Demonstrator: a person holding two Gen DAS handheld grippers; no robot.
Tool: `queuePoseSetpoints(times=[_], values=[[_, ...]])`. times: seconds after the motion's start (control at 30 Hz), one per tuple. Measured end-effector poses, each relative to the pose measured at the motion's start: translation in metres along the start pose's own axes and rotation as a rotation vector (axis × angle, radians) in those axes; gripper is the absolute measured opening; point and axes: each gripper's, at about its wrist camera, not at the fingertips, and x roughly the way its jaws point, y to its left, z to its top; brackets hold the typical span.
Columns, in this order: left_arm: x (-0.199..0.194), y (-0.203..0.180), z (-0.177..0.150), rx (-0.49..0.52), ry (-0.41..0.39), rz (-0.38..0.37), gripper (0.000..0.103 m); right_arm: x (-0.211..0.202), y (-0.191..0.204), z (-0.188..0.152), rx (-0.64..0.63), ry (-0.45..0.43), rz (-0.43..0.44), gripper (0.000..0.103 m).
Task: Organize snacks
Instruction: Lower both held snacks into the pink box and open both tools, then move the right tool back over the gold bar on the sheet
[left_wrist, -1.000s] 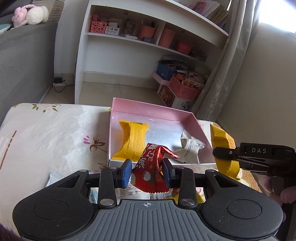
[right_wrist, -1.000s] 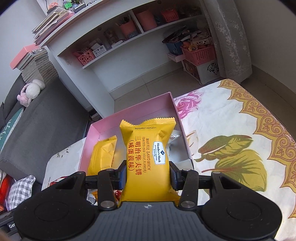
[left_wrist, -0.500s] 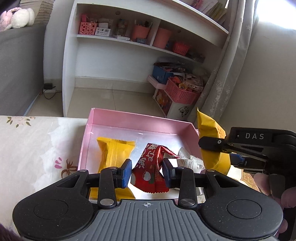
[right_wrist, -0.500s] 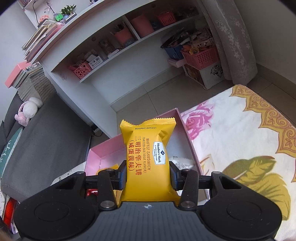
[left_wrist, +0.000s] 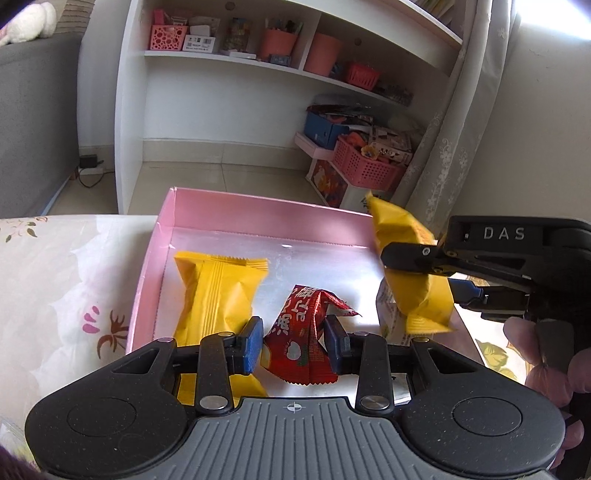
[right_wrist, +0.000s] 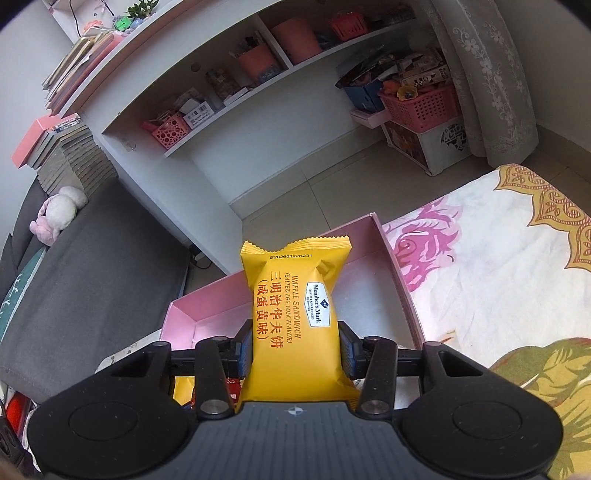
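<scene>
Gripping a red packet (left_wrist: 301, 334), the left claw (left_wrist: 293, 341) hangs over the pink box (left_wrist: 266, 212). Right claw (right_wrist: 295, 345), jaws just widening, holds a yellow packet (right_wrist: 293, 317). Beyond lies another yellow packet (left_wrist: 216, 291) in the box.

yellow packet (right_wrist: 293, 317) – "WAFFLE SANDWICH", gripper (left_wrist: 458, 275) – "DAS"

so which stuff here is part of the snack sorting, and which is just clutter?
Job:
- pink box
- red packet, in left gripper
- yellow packet, in right gripper
- yellow packet in box
- white packet

Clutter:
- shelf
- pink basket
- sofa
</scene>
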Motion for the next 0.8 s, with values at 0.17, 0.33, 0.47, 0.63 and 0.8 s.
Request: queuePoseSetpoints(times=[0.17,0.33,0.47,0.63,0.8], values=[[-0.005,-0.001,0.001,-0.01,-0.003,-0.018,0.045,-0.008,-0.002,0.002,0.023,-0.021,0.009,0.059],[-0.016,-0.004,0.002,-0.018,0.001,-0.064,0.072,-0.019,0.003,0.003,-0.001,-0.039,0.0,0.076],[-0.028,-0.007,0.0,-0.006,0.014,-0.057,0.082,-0.03,0.007,0.002,-0.023,-0.041,-0.016,0.083],[-0.052,-0.009,-0.001,-0.003,0.009,-0.056,0.09,-0.047,0.013,-0.004,-0.034,-0.036,-0.033,0.091],[-0.081,-0.01,-0.006,0.019,0.006,-0.014,0.097,-0.065,0.024,-0.014,-0.06,-0.019,-0.054,0.093]])
